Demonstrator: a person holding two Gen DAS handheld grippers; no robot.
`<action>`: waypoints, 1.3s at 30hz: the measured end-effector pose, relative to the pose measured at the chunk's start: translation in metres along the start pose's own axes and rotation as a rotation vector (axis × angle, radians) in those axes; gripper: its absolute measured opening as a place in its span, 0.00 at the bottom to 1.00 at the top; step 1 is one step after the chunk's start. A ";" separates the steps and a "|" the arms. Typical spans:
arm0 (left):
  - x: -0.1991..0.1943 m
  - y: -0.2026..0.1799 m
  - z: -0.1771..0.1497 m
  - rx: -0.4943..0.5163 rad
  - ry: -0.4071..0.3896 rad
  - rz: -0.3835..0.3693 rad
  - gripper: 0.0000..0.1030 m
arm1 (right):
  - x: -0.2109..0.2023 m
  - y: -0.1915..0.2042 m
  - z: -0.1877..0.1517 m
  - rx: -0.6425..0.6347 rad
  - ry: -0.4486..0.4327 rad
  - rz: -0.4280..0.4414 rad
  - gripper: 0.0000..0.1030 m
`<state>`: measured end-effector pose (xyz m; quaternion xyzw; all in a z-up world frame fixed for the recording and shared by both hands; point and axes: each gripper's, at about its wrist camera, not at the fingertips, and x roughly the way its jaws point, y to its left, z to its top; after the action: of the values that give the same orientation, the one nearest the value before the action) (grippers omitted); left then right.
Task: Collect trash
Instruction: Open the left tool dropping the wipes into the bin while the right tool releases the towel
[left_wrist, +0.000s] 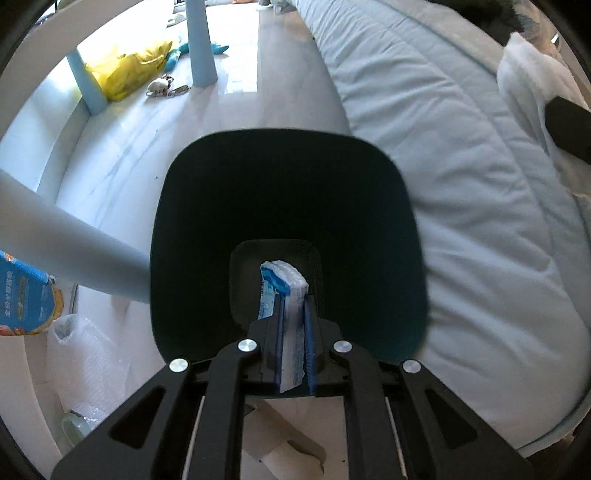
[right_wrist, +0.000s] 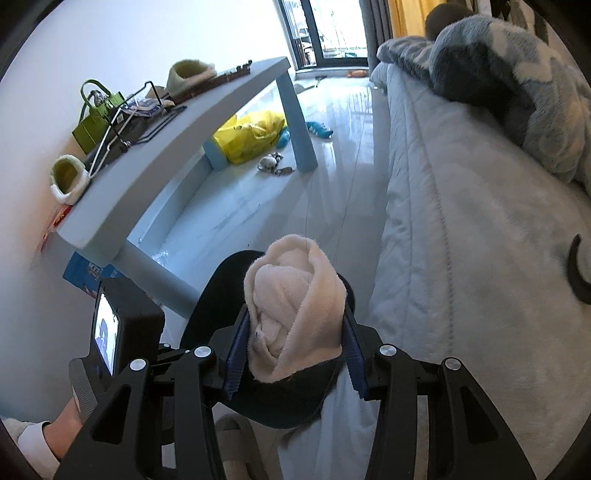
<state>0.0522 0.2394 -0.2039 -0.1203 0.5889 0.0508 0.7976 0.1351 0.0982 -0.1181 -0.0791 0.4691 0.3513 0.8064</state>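
The left gripper (left_wrist: 293, 332) points steeply down over the mouth of a dark bin (left_wrist: 288, 184), its jaws clamped tight on a flattened blue-and-white wrapper (left_wrist: 286, 291) that sticks out ahead of the pads toward 12 o'clock, its tip over the bin's dark floor. The bin stands on the pale floor (left_wrist: 236, 92) just beside the light blue quilted bedding (left_wrist: 461, 184) at 3 o'clock, with a pale table leg (left_wrist: 74, 251) running in from 9 o'clock. In the right wrist view the right gripper (right_wrist: 291, 350) is closed on a rolled cream cloth (right_wrist: 291, 299), which bulges out above the pads; the bin's rim (right_wrist: 229, 269) shows just behind and below it, and the other gripper's body with its small screen (right_wrist: 107, 332) sits at 8 o'clock. The wrapper seems well placed for release, since it hangs inside the rim's outline. The risks lie elsewhere. A thin, light wrapper may cling to the pads when the jaws part, or flutter and catch the rim rather than drop. The two tools are close together over one opening, so if both press in at once they could knock each other or tip the bin, which looks light and stands free. The cloth roll is bulky and soft; released near the rim on the bed side, it could unroll and drape over the edge or land on the bedding. More litter, such as bubble wrap (left_wrist: 85, 354) at 8 o'clock, lies outside the bin.
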 end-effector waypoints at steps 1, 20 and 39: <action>0.002 0.004 0.000 -0.009 0.007 -0.003 0.11 | 0.004 0.001 0.000 0.001 0.007 -0.001 0.46; -0.039 0.040 0.003 -0.014 -0.138 0.021 0.65 | 0.080 0.014 -0.011 0.020 0.144 -0.017 0.45; -0.139 0.061 0.037 -0.086 -0.398 -0.037 0.63 | 0.134 0.024 -0.043 -0.020 0.280 -0.078 0.53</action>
<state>0.0306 0.3158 -0.0691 -0.1525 0.4146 0.0838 0.8932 0.1313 0.1621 -0.2455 -0.1536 0.5702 0.3100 0.7451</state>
